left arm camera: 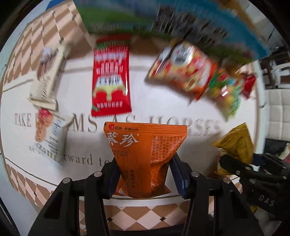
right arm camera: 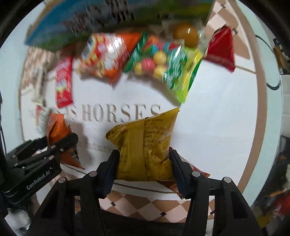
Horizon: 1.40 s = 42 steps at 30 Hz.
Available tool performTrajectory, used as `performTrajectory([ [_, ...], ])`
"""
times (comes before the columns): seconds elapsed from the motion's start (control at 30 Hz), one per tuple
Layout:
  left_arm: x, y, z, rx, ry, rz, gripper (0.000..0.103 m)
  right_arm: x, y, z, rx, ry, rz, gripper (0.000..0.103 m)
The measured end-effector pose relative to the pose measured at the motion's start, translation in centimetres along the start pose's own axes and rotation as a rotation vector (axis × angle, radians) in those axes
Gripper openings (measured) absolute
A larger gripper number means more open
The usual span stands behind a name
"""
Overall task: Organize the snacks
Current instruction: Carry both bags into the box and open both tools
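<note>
My left gripper (left arm camera: 145, 174) is shut on an orange snack packet (left arm camera: 145, 154) and holds it above the white round table (left arm camera: 81, 87). My right gripper (right arm camera: 144, 167) is shut on a yellow snack packet (right arm camera: 145, 145), also above the table (right arm camera: 217, 118). Each gripper shows in the other's view: the right gripper (left arm camera: 233, 163) with the yellow packet (left arm camera: 235, 141), and the left gripper (right arm camera: 61, 143) with the orange packet (right arm camera: 58, 128). A long red packet (left arm camera: 110, 78) lies flat further ahead.
An orange-red bag (left arm camera: 183, 70) and a green candy bag (left arm camera: 226, 90) lie at the back, below a blue-green box (left arm camera: 163, 16). A beige packet (left arm camera: 47, 78) and a white packet (left arm camera: 52, 138) lie left. A red packet (right arm camera: 223, 49) and another bag (right arm camera: 181, 183) under the yellow one lie right.
</note>
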<state>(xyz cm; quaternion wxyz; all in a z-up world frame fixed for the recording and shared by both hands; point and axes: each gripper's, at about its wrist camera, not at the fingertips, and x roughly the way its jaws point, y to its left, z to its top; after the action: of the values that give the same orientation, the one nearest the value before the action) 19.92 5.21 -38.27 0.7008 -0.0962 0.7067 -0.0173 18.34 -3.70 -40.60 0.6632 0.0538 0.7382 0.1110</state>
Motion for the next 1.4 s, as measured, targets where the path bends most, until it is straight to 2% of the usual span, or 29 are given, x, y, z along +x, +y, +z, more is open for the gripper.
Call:
performTrajectory([
  [0.13, -5.4, -1.1, 1.8, 0.001, -0.095, -0.047, 0.048, -4.9, -0.4, 1.3, 0.039, -0.098, 0.093, 0.059],
  [0.3, -13.2, -0.4, 6.6, 0.012, -0.226, -0.100, 0.048, -11.9, -0.8, 4.8, 0.062, -0.238, 0.178, 0.059],
  [0.43, -16.3, 0.4, 12.0, 0.028, -0.280, -0.086, 0.048, -16.5, -0.1, 9.3, 0.057, -0.334, 0.199, 0.059],
  [0.5, -17.2, 0.4, 14.0, 0.031, -0.291, -0.068, 0.048, -19.1, -1.9, 10.0, 0.057, -0.357, 0.198, 0.059],
  [0.67, -14.7, 1.0, 19.5, 0.040, -0.248, -0.044, 0.048, -18.4, -1.6, 14.6, 0.047, -0.368, 0.160, 0.059],
  [0.83, -11.5, 1.2, 22.6, 0.027, -0.159, -0.041, 0.048, -15.3, -1.6, 18.2, 0.064, -0.324, 0.133, 0.059],
  [1.07, -7.0, 1.3, 24.5, 0.032, -0.054, -0.028, 0.048, -11.3, -2.7, 20.8, 0.107, -0.251, 0.105, 0.059],
  [1.4, -5.0, 1.3, 25.4, 0.055, -0.001, -0.020, 0.050, -8.3, -3.4, 22.3, 0.110, -0.174, 0.075, 0.059],
])
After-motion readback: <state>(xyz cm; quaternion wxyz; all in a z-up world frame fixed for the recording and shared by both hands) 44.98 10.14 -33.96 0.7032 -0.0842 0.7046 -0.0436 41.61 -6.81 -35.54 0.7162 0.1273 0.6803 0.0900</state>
